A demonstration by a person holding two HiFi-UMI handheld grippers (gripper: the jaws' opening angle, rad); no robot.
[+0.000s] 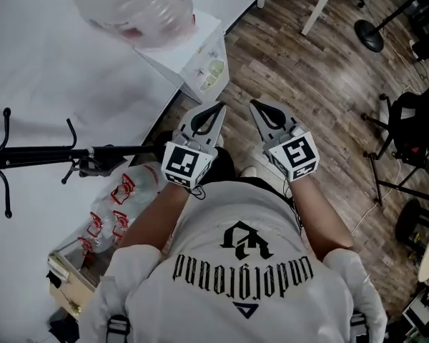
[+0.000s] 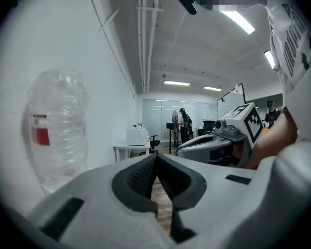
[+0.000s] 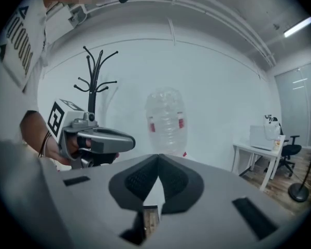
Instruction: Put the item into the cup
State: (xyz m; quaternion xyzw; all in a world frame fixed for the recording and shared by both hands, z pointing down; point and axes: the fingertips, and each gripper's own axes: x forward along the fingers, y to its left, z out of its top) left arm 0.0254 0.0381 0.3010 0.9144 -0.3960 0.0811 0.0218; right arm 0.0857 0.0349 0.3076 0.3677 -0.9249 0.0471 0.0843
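Your left hand-held gripper [image 1: 216,113] and right hand-held gripper [image 1: 257,109] sit side by side, each with its jaws pressed together on nothing, tips aimed out over the wooden floor [image 1: 322,84]. No item and no cup shows in any view, so you can't tell which way the item points or how its long axis runs. Only a large clear bottle [image 1: 136,6] stands ahead and left of the left one. I'd find the item first, then spread the jaws before reaching and close across its narrower side.
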